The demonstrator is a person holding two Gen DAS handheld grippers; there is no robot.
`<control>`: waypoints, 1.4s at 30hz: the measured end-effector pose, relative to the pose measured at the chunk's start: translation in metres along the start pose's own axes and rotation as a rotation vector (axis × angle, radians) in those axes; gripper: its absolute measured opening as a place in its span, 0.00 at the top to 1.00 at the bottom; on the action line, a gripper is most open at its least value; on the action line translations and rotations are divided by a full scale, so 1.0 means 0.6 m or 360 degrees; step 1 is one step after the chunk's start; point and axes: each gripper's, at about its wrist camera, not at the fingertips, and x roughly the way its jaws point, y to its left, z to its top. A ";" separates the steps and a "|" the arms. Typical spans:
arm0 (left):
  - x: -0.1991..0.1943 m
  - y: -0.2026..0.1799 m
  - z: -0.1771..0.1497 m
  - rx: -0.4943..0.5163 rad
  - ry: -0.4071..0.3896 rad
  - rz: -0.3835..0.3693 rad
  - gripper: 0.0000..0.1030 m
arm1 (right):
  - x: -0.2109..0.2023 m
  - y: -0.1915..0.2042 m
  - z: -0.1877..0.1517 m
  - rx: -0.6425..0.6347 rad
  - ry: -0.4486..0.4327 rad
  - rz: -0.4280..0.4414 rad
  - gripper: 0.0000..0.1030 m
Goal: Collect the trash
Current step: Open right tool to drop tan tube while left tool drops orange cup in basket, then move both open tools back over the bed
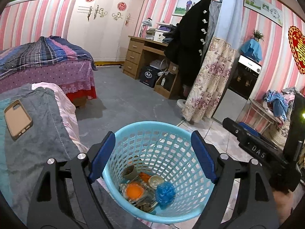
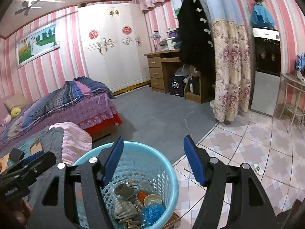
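We hold both hand-held grippers, left point(image 1: 153, 153) and right point(image 2: 153, 159), wide and empty above the basket point(image 1: 187, 216); bumping its rim could tip trash point(image 1: 164, 191) out.

both wrist cams look down, close, into shared basket point(image 1: 158, 152).

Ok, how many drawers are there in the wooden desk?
3, stacked in the desk's left column: top drawer, middle drawer, bottom drawer. The black coat covers the desk's right side, so more may be hidden there.
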 end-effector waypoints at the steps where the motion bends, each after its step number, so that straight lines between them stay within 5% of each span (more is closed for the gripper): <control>1: -0.003 0.003 0.002 -0.0005 -0.0005 0.0002 0.23 | -0.002 0.005 -0.001 -0.0017 -0.0001 0.0012 0.37; 13: -0.109 0.092 0.014 -0.0058 -0.0075 0.0281 0.22 | -0.008 0.132 -0.009 -0.0130 0.0046 0.0301 0.37; 20: -0.264 0.241 -0.004 -0.0168 -0.0142 0.0622 0.16 | -0.020 0.287 -0.037 -0.0346 0.0127 0.0557 0.34; 23: -0.356 0.321 -0.023 -0.0197 -0.0172 0.0873 0.16 | -0.035 0.379 -0.059 -0.0493 0.0150 0.0694 0.34; 28: -0.466 0.431 -0.074 -0.0421 -0.0201 0.1084 0.15 | -0.051 0.469 -0.097 -0.0571 0.0215 0.0829 0.31; 35: -0.466 0.520 -0.116 -0.0484 0.0007 0.1198 0.15 | -0.065 0.570 -0.140 -0.0658 0.0310 0.0921 0.31; 38: -0.454 0.548 -0.138 -0.0567 0.0056 0.1091 0.15 | -0.064 0.606 -0.162 -0.0691 0.0376 0.0941 0.30; 42: -0.403 0.541 -0.143 -0.0435 0.0165 0.1081 0.15 | -0.064 0.656 -0.186 -0.0805 0.0419 0.0958 0.30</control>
